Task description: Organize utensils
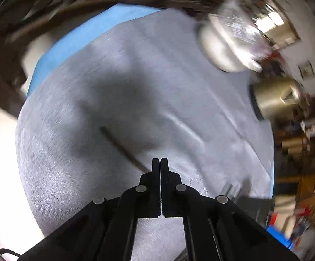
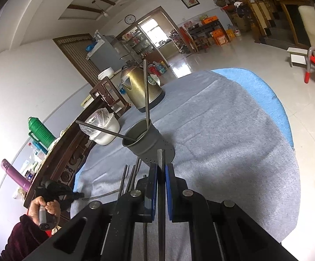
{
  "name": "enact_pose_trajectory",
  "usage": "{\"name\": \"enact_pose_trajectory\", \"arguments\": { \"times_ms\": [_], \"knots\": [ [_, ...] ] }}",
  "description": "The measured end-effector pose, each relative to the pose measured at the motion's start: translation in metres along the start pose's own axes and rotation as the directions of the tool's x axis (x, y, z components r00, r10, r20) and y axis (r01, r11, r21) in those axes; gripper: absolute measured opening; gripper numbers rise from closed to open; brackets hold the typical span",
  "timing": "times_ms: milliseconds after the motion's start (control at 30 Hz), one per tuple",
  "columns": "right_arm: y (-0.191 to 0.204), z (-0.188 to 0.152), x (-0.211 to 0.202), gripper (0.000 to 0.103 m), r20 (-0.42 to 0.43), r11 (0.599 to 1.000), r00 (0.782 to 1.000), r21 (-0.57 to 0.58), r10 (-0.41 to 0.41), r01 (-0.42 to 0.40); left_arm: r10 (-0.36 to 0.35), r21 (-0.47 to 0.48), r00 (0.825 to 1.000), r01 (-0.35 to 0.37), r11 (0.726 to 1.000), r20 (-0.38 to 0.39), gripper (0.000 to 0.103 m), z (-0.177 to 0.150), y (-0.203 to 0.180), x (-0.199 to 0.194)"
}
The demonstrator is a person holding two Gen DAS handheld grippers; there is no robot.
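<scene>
Two chopsticks (image 2: 146, 91) stand in the perforated metal holder (image 2: 149, 141) on the grey-clothed worktop (image 2: 233, 152), and a third metal chopstick (image 2: 161, 174) is clamped in my right hand-held gripper (image 2: 161, 167) just in front of the holder. More utensils (image 2: 131, 178) lie on the cloth left of the holder; beyond it stands a brass kettle (image 2: 140, 87). My left hand-held gripper (image 1: 160, 163) is closed on nothing.

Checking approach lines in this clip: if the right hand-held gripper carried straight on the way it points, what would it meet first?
Most likely the grey perforated utensil cup, which stands just beyond the right hand-held gripper. The chopstick clamped there would touch its wall first, though depth is hard to judge.
</scene>
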State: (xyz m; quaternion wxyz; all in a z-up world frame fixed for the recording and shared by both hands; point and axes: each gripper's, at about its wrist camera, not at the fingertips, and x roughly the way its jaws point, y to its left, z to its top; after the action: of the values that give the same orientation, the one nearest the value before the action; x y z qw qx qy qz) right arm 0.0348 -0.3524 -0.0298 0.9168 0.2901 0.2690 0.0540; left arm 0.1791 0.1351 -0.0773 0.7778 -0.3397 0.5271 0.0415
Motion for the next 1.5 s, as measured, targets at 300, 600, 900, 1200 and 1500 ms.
{"name": "enact_pose_trajectory", "arguments": {
  "times_ms": [300, 600, 900, 1200, 1500],
  "knots": [
    [0.015, -0.012, 0.013, 0.008, -0.037, 1.0, 0.999, -0.02, 0.019, -0.02, -0.031, -0.163, 0.995, 0.015, 0.987, -0.097, 0.005, 0.004, 0.035, 0.0],
    [0.02, -0.017, 0.019, 0.008, -0.055, 0.999, 0.998, -0.023, 0.026, -0.027, -0.007, -0.377, 0.996, -0.025, 0.926, -0.084, 0.03, 0.02, 0.051, 0.025],
    [0.009, -0.015, 0.018, 0.008, -0.04, 1.0, 0.999, 0.018, 0.023, -0.022, 0.183, -0.23, 0.971, -0.216, 0.949, -0.155, 0.022, 0.039, 0.018, 0.041],
    [0.003, -0.014, 0.012, 0.008, -0.029, 0.999, 0.999, 0.035, 0.023, -0.022, 0.388, 0.283, 0.92, -0.357, 0.89, -0.058, 0.008, 0.038, -0.046, 0.068],
    [0.007, -0.016, 0.005, 0.008, -0.02, 0.999, 1.0, 0.028, 0.016, -0.015, 0.441, 0.691, 0.892, -0.381, 0.614, 0.1, 0.007, 0.018, -0.084, 0.088]
  ]
}}
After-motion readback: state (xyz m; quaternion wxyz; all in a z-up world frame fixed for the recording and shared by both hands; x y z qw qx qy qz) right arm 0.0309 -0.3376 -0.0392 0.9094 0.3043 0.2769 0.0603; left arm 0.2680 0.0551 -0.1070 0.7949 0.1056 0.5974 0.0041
